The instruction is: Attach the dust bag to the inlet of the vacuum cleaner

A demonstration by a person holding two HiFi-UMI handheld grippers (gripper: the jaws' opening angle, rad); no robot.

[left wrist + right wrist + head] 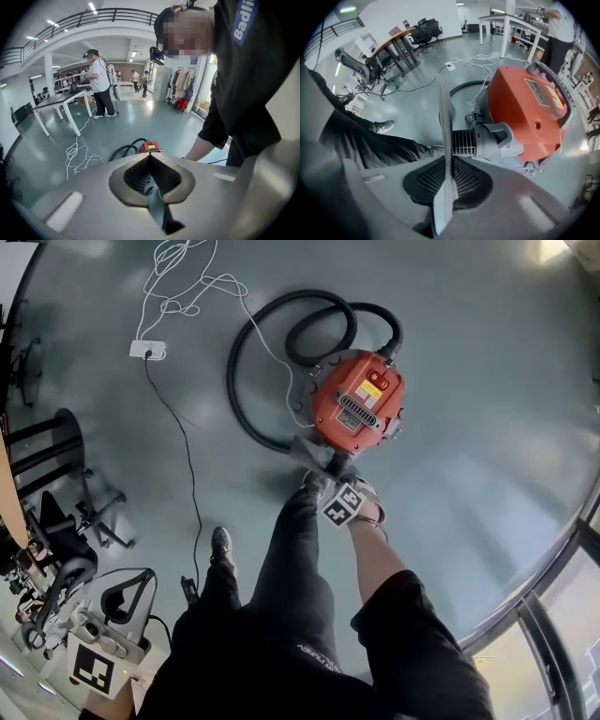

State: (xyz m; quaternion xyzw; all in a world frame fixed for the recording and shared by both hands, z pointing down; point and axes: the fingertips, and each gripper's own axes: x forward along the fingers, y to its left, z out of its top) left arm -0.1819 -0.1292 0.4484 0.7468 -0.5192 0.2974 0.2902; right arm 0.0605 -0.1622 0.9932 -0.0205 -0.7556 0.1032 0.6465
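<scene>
An orange vacuum cleaner (358, 404) stands on the grey floor with its black hose (258, 343) coiled behind it. Its grey ribbed inlet (485, 140) sticks out toward me. My right gripper (446, 161) points steeply down right beside that inlet, shut on the thin grey mesh edge of the dust bag (445, 117), which stands edge-on between the pads. In the head view that gripper (330, 474) hangs just in front of the vacuum, its marker cube (342, 504) above it. My left gripper (150, 157) is shut on nothing, held low at my left side, far from the vacuum (150, 147).
A white power strip (147, 350) with tangled white cord (183, 282) lies at the back left, and a black cable (187, 456) runs toward my feet. Office chairs (56, 484) stand at the left, a window frame (553, 587) at the right. People and tables (65, 101) are farther off.
</scene>
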